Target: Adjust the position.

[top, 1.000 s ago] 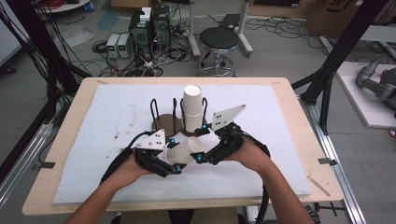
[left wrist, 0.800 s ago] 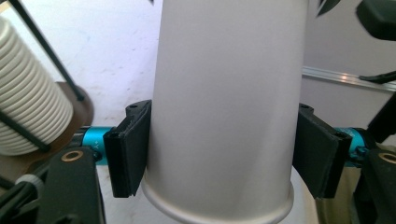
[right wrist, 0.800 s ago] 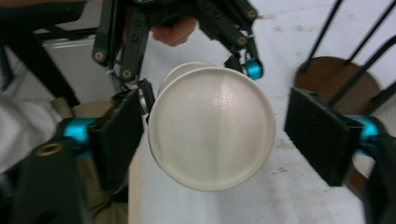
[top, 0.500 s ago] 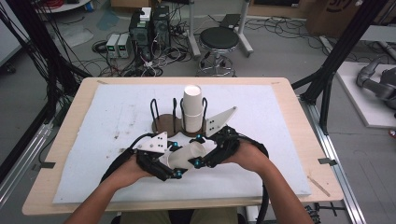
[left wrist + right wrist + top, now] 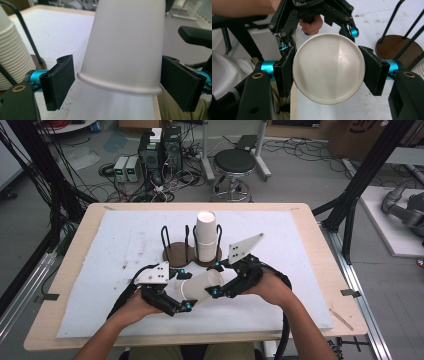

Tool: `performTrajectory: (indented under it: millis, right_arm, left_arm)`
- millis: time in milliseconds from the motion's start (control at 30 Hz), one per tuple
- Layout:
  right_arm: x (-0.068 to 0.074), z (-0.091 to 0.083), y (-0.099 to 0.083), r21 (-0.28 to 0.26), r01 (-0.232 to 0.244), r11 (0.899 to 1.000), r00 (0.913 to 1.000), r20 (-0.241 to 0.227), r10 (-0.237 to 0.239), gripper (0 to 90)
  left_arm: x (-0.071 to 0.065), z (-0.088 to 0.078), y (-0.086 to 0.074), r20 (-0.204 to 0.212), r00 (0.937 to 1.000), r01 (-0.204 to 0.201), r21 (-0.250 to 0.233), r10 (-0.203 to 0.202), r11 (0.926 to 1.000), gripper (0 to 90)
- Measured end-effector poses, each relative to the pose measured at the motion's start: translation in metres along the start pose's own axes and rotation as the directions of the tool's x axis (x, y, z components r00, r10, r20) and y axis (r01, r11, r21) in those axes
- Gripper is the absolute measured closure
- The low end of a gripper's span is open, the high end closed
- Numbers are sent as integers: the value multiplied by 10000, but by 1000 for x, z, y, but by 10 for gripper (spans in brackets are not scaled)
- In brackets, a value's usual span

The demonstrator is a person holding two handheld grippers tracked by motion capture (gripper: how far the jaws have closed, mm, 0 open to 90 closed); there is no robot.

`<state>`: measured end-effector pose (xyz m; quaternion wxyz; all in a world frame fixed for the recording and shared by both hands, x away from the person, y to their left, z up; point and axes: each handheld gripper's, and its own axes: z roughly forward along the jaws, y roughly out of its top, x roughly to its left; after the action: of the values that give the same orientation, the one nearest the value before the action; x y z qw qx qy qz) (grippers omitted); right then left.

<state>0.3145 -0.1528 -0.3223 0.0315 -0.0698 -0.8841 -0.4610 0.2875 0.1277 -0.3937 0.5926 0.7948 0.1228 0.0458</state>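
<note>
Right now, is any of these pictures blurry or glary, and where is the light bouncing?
In the left gripper view the paper cup is so close that it looks soft and pale, while the black pads stay sharper. In the right gripper view a shiny streak of glare crosses the cup's round bottom. The high view is evenly lit, slightly grainy, with faint shadows under the cup holder.

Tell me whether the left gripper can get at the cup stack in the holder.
Probably yes: the left gripper has just opened off the paper cup, which the right gripper clamps, and the cup stack stands close behind, top exposed.
</note>
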Motion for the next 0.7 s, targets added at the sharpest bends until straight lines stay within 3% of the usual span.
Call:
performTrajectory:
  millis: [133,233,333,533,633,667,700]
  right_arm:
    - [-4,-6,-12,-979,-525,9938,9986,-44,523,352]
    - [-5,-7,-16,-1287,-712,9891,9975,-112,703,353]
    - [-8,-10,-25,-1825,-998,9781,9950,-197,979,353]
    - [-9,-9,-40,-2919,-1449,9454,9894,-471,1371,354]
    - [-8,-6,-47,-3294,-1770,9274,9840,-800,1594,353]
    - [-9,-5,-49,-3462,-1803,9207,9833,-861,1602,353]
    - [-9,-3,-52,-3789,-1993,9037,9794,-1085,1705,353]
  left_arm:
    - [-1,-6,-3,-309,9993,201,-910,-230,9956,146]
    - [-1,-7,-4,-424,9985,300,-1291,-358,9912,146]
    - [-2,-9,-5,-421,9974,498,-1852,-586,9814,146]
    - [-1,-12,-7,-312,9953,805,-2603,-917,9622,145]
    - [-1,-13,-6,-264,9953,820,-2752,-928,9579,143]
    - [-1,-12,-6,-212,9954,838,-2785,-934,9568,143]
    - [-2,-12,-6,-213,9960,779,-2777,-872,9575,143]
